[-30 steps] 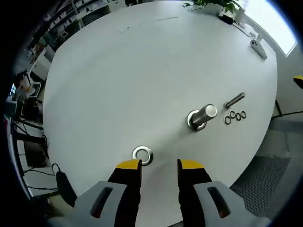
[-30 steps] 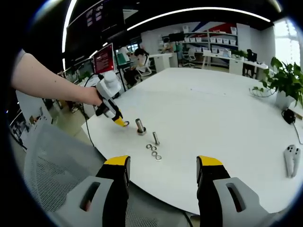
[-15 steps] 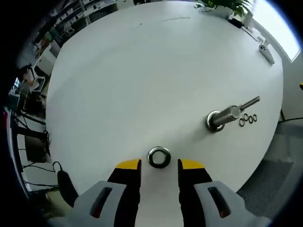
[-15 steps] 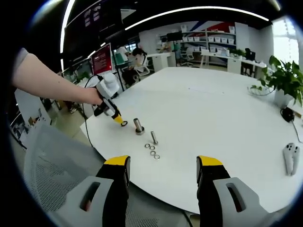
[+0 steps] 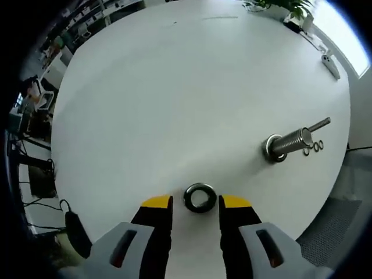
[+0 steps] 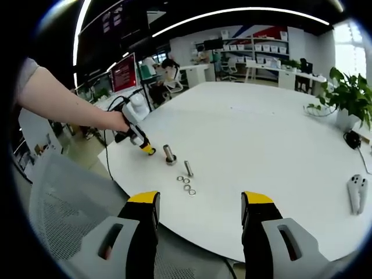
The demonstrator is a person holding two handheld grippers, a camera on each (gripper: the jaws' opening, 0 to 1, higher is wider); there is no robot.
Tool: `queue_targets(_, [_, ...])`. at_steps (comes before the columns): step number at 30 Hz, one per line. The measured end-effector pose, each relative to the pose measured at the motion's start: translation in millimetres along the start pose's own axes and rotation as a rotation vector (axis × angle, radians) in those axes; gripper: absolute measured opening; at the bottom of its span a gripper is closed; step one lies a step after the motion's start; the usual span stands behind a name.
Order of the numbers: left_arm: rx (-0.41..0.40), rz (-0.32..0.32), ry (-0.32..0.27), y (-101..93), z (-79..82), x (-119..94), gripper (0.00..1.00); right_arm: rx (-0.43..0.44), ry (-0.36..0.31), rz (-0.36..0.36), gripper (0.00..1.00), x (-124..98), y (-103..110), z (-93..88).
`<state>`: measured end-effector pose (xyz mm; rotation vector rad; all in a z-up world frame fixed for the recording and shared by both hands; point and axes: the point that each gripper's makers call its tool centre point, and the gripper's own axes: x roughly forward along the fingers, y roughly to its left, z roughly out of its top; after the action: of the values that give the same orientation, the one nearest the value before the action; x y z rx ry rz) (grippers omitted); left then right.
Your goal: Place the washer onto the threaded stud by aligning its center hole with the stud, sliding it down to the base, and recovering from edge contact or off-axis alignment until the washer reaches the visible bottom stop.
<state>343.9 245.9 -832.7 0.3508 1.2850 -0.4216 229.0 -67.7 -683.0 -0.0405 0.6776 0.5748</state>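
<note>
White table (image 5: pixel 174 87) | washer (image 5: pixel 200 197) between spread left tool (image 5: pixel 196 203) | right tool (image 6: pixel 200 204) spread, empty

1. The washer (image 5: pixel 200 197) is a dark metal ring lying flat on the white tabletop, low in the centre of the left gripper view (its round hole shows plainly).
2. The threaded stud (image 5: pixel 286 144) is a silvery post on a round base flange, at the right of that view, well apart from the washer.
3. In the right gripper view the stud (image 6: pixel 169 154) stands upright, left of centre.
</note>
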Motion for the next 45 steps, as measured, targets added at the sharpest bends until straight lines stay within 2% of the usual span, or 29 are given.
queue_targets(5, [0.01,-0.004,0.022,0.5,-5.1,7,0.31,0.007,0.002,-0.004,0.59,0,-2,-0.9])
queue_targets(7, [-0.02,-0.016,0.011,-0.3,-3.3,7,0.3,0.008,0.002,-0.002,0.59,0,-1,-1.0])
queue_targets(15, [0.022,-0.019,0.044,-2.1,-3.9,6,0.3,0.004,0.01,0.004,0.58,1,0,-2.5])
queue_targets(20, [0.011,-0.016,0.031,-1.4,-4.3,5,0.3,0.013,0.009,0.009,0.58,1,0,-2.6])
queue_targets(30, [0.047,-0.018,0.037,-9.7,-3.8,5,0.22,0.011,0.014,0.015,0.58,2,2,-3.0])
queue_targets(38, [0.061,-0.017,0.046,-10.7,-3.6,6,0.21,0.017,0.014,0.013,0.58,1,1,-3.6])
queue_targets(40, [0.07,-0.019,0.044,-13.3,-3.8,6,0.21,0.016,0.014,0.014,0.58,1,1,-3.4])
queue_targets(45, [0.157,-0.039,0.069,-25.6,-5.9,5,0.21,0.009,0.026,0.022,0.58,2,3,-5.5])
